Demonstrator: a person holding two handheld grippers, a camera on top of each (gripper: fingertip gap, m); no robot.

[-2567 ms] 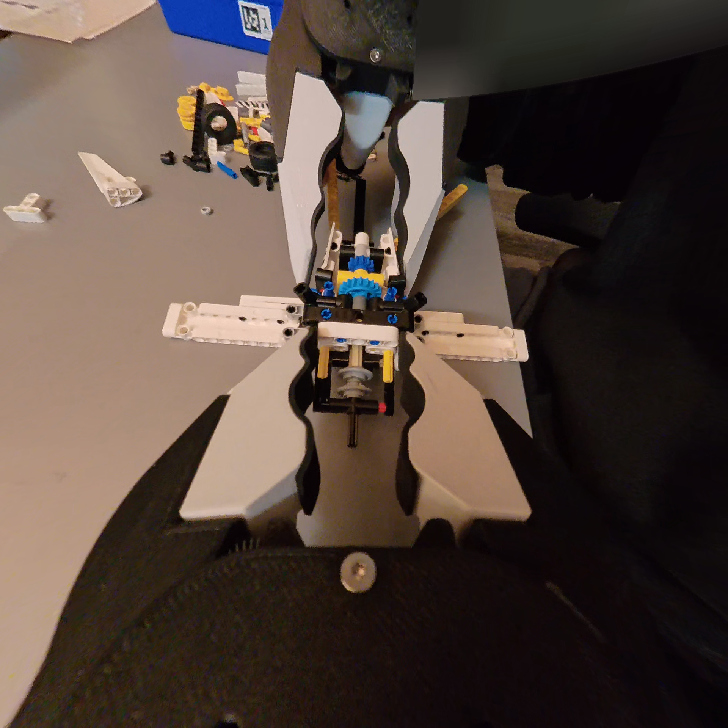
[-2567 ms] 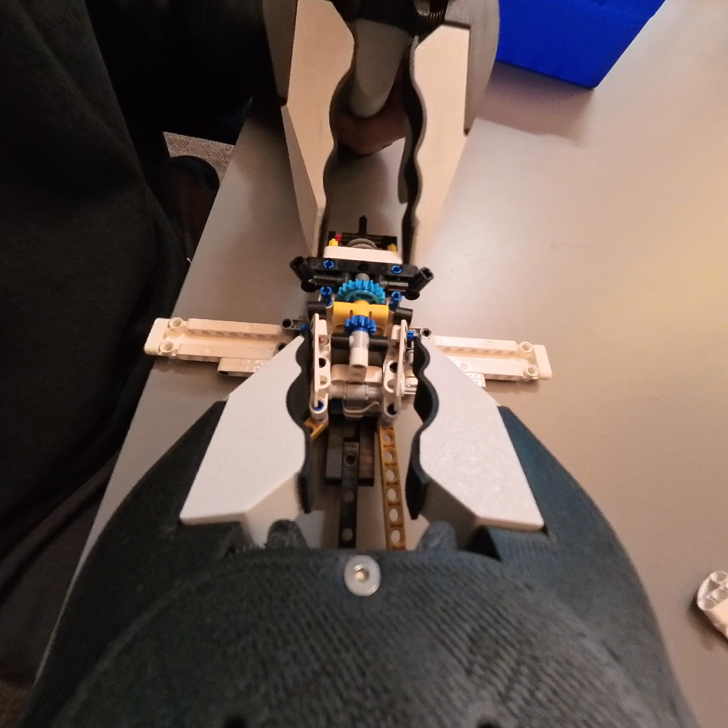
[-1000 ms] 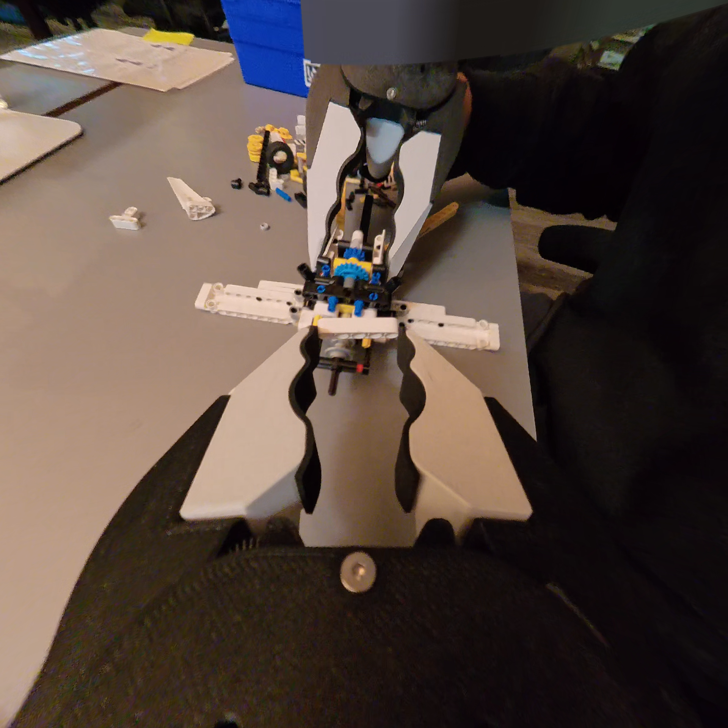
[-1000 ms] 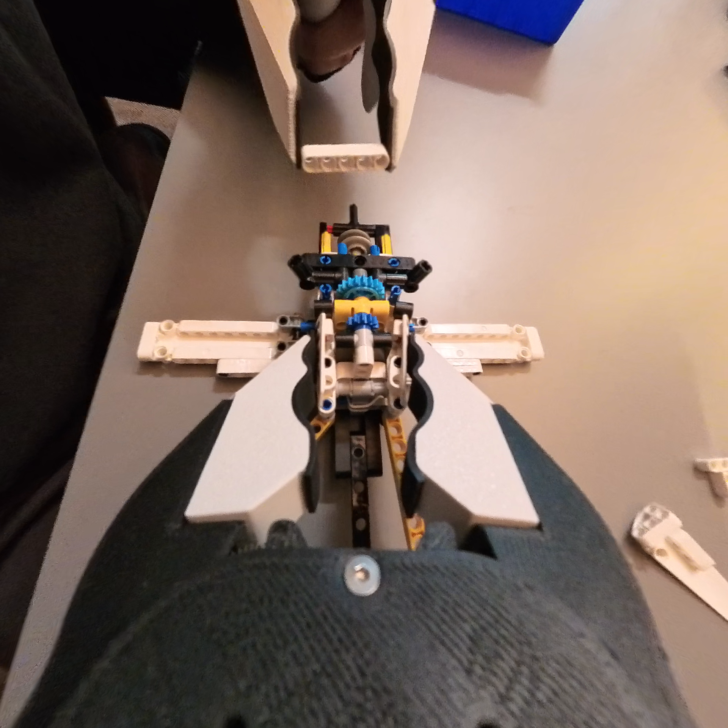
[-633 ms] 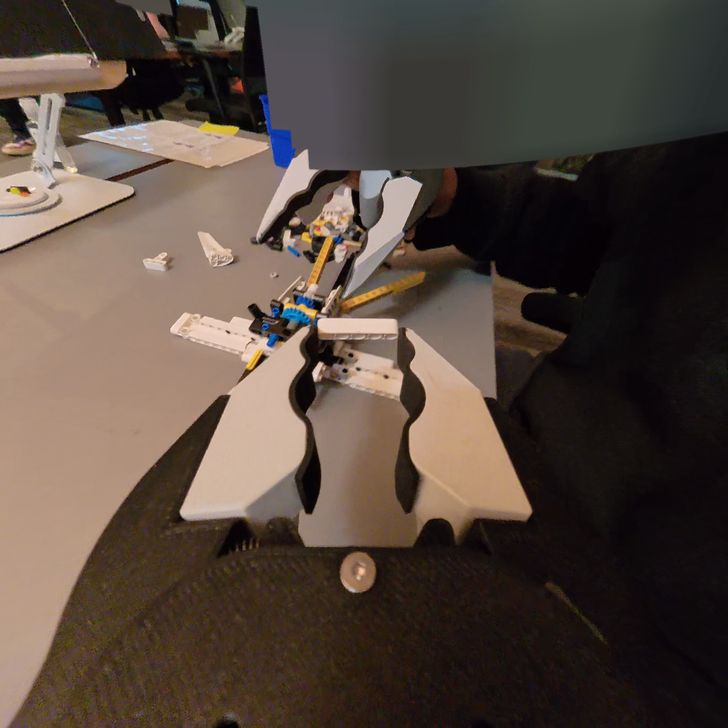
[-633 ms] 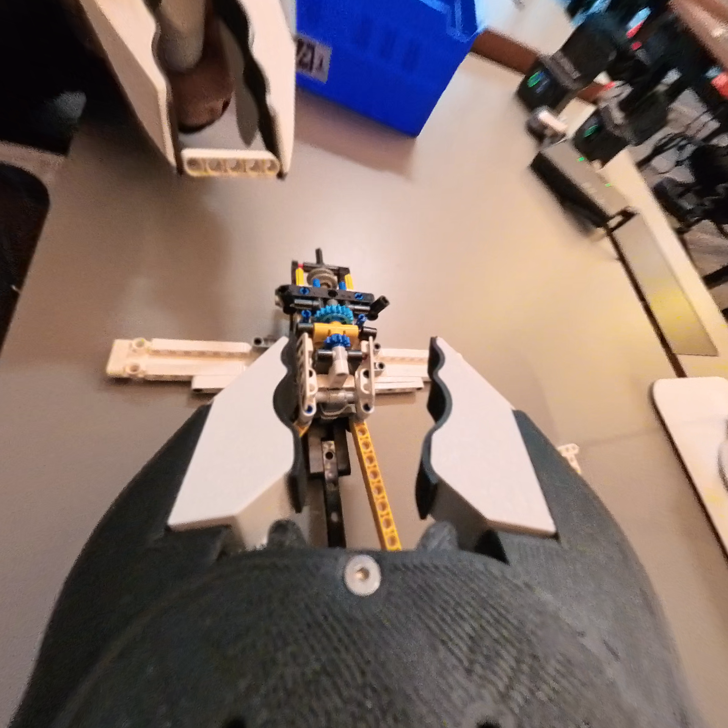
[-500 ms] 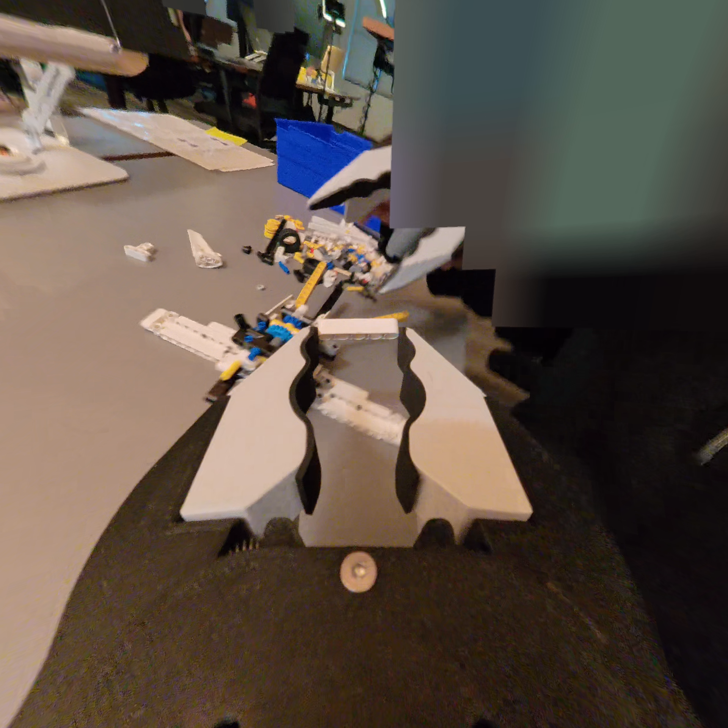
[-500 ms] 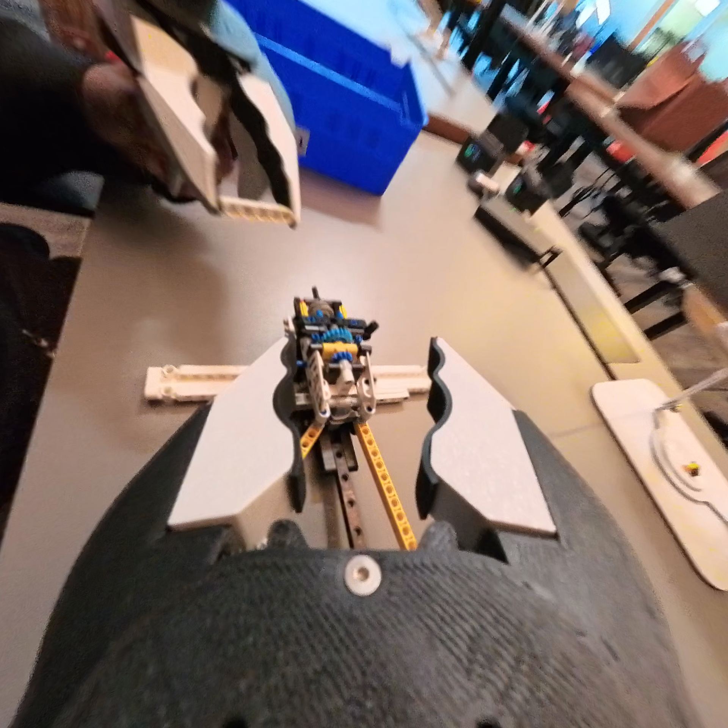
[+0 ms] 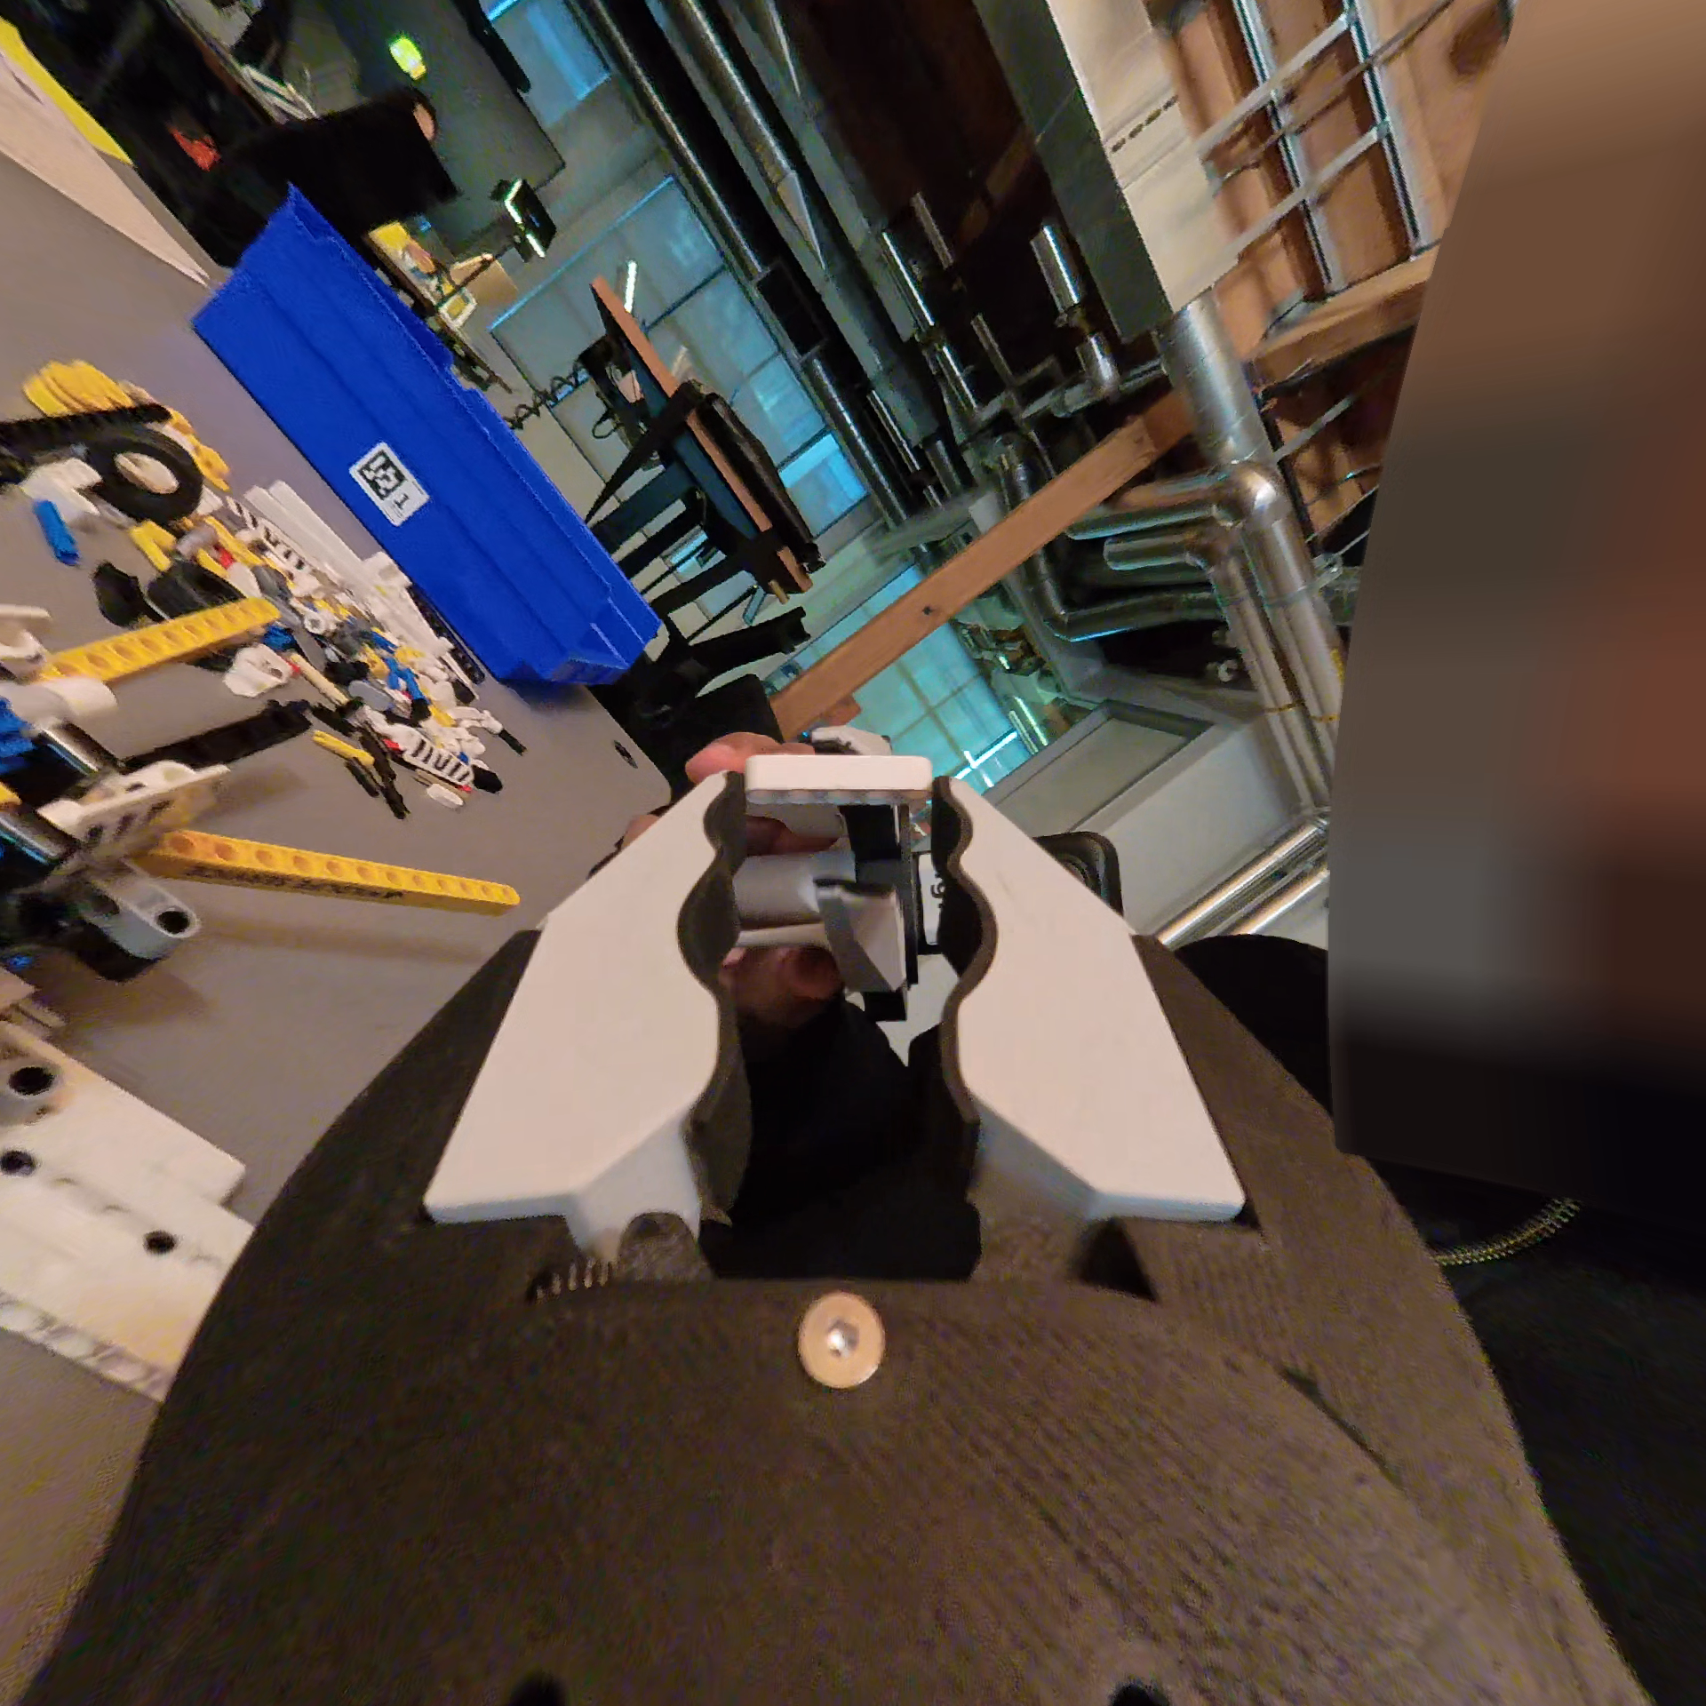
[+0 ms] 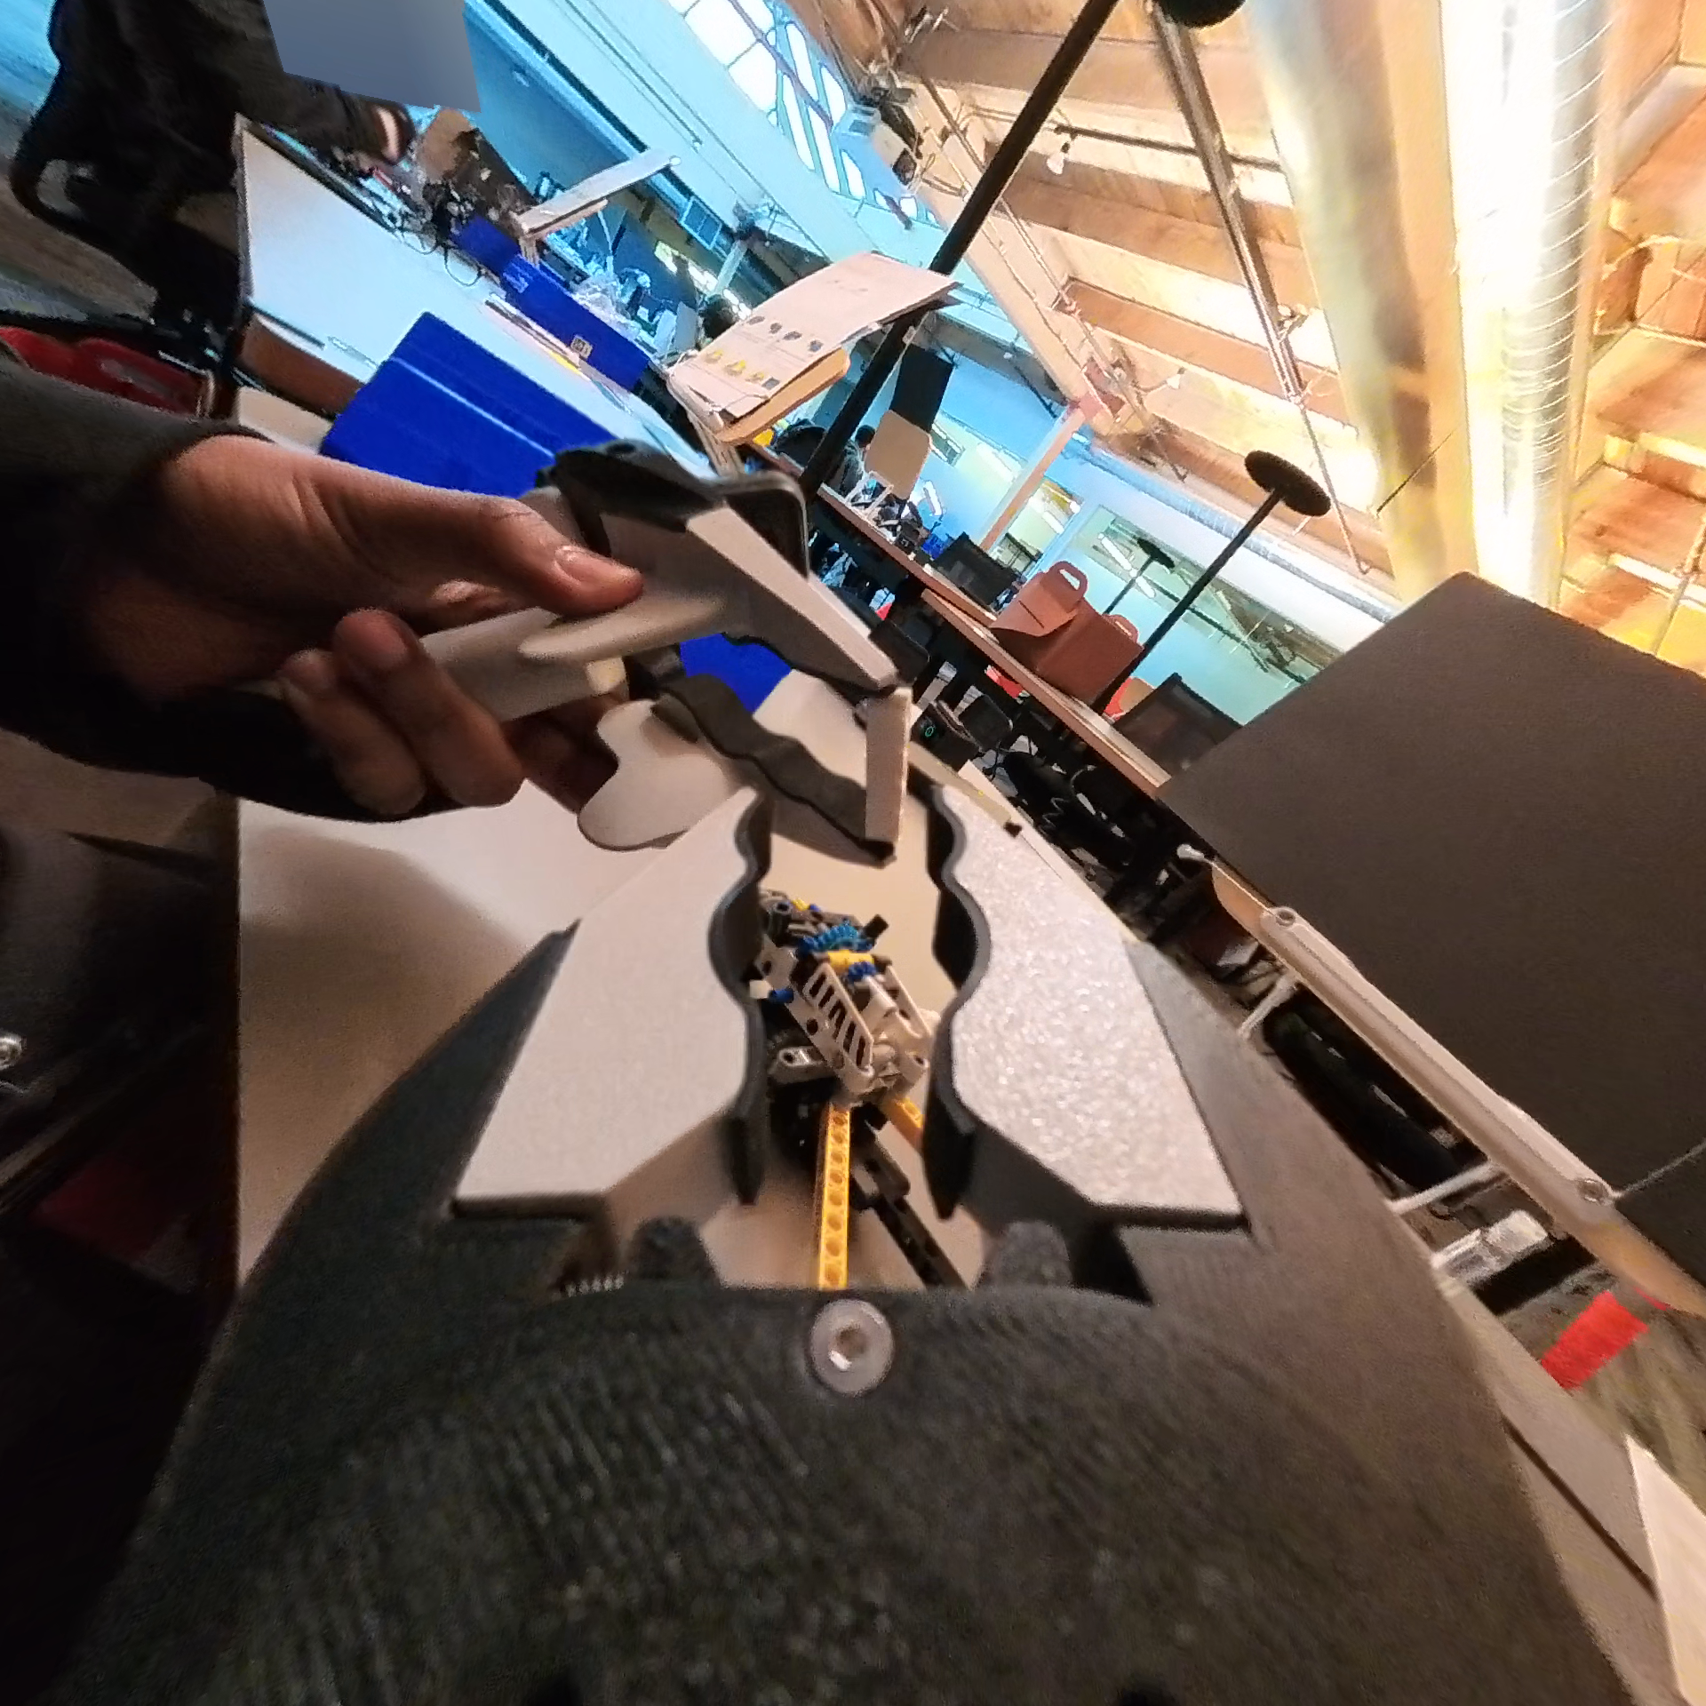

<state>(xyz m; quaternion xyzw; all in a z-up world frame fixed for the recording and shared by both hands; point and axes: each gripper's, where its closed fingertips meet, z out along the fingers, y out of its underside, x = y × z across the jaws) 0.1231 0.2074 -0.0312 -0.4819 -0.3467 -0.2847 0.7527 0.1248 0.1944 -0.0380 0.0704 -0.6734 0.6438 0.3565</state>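
Note:
My left gripper [image 9: 835, 812] is shut on a short white beam [image 9: 837, 774], pinched end to end between its fingertips. In the right wrist view a hand [image 10: 323, 591] holds that gripper, and the white beam [image 10: 882, 775] hangs just above my right gripper [image 10: 845, 822]. My right gripper is open and nothing is pressed between its pads. The small model [image 10: 835, 1002], with white frame, blue gears and yellow beams, lies on the grey table [image 10: 369, 923] under its fingers. In the left wrist view the model [image 9: 83, 794] sits at the far left with no fingers around it.
A blue bin [image 9: 415, 480] stands at the back of the table. A pile of loose parts [image 9: 277, 628] lies in front of it. A long yellow beam [image 9: 323, 868] and a white plate [image 9: 83, 1191] lie by the model. Both views are tipped up toward the ceiling. The tips of both grippers are at nearly the same place.
My left gripper pulled the white beam off the model and lifted it. My right gripper let go of the model, opened wide, then narrowed again. Both grippers tipped upward and rolled.

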